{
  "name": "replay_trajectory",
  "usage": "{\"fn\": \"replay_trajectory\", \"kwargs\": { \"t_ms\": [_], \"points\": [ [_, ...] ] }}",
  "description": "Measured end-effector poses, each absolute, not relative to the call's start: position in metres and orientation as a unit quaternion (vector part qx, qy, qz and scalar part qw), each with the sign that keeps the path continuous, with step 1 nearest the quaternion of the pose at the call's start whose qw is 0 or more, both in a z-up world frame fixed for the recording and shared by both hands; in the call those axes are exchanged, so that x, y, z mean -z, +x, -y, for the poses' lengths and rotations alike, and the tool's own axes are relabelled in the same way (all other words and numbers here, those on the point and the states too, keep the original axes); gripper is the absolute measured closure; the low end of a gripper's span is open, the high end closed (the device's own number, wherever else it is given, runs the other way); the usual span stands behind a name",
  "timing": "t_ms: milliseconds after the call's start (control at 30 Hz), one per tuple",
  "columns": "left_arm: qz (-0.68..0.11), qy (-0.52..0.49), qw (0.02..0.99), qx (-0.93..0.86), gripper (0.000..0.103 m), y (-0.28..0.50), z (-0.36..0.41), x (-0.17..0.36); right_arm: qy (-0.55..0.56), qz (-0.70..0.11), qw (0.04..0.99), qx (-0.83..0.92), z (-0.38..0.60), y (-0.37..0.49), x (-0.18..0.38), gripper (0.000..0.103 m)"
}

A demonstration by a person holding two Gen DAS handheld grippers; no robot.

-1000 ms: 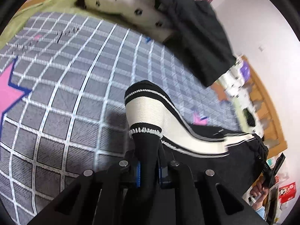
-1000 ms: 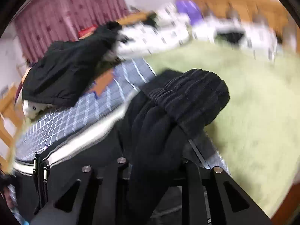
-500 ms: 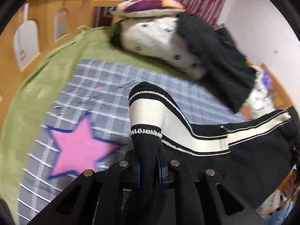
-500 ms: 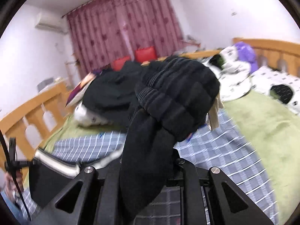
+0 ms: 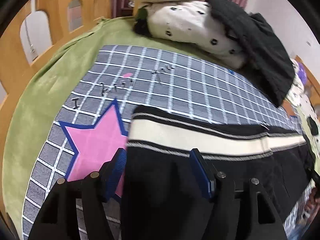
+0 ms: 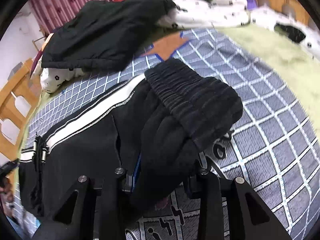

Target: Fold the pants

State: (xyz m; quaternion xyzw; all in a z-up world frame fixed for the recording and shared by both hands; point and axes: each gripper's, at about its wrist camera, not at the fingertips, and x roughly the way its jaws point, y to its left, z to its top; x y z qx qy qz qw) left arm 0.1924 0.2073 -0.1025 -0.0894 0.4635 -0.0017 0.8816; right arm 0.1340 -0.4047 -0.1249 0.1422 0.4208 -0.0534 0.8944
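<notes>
Left wrist view: black pants (image 5: pixel 200 172) lie spread on the grey checked mat (image 5: pixel 180 84), their cream side stripe (image 5: pixel 200 138) running across.

Left gripper (image 5: pixel 160 166): its 2 blue pads (image 5: pixel 118 172) stand wide apart after just opening; the hem lies between them, and neither pad presses on it. Right gripper (image 6: pixel 164 172): jaws have just been opening, with the bunched waistband (image 6: pixel 192 98) still between them; the cloth hides the pads, so contact cannot be confirmed. A dark jacket (image 6: pixel 108 34) rests on a white spotted pillow (image 5: pixel 190 26) at the far end of the green blanket (image 5: pixel 40 100).
</notes>
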Motion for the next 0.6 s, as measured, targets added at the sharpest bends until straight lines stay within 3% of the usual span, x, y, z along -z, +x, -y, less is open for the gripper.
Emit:
{"fn": "replay_trajectory", "kwargs": {
  "t_ms": [133, 367, 433, 500, 567, 600],
  "points": [
    [-0.467, -0.078, 0.880, 0.020, 0.039, 0.178, -0.194, 0.099, 0.082, -0.457, 0.882, 0.079, 0.388, 0.143, 0.131, 0.060],
    [-0.463, -0.072, 0.882, 0.041, 0.039, 0.166, -0.179, 0.090, 0.143, -0.464, 0.871, 0.068, 0.379, 0.105, 0.120, 0.055],
    [-0.464, -0.078, 0.881, 0.047, 0.039, 0.163, -0.177, 0.089, 0.159, -0.475, 0.865, 0.030, 0.368, 0.104, 0.126, 0.044],
    [-0.462, -0.078, 0.882, 0.049, 0.039, 0.160, -0.175, 0.087, 0.157, -0.496, 0.854, 0.021, 0.355, 0.115, 0.137, 0.044],
    [-0.459, -0.075, 0.884, 0.047, 0.039, 0.157, -0.173, 0.084, 0.133, -0.499, 0.855, 0.040, 0.340, 0.126, 0.147, 0.058],
    [-0.456, -0.073, 0.886, 0.047, 0.039, 0.155, -0.172, 0.082, 0.113, -0.489, 0.863, 0.051, 0.335, 0.128, 0.145, 0.081]
  ]
}}
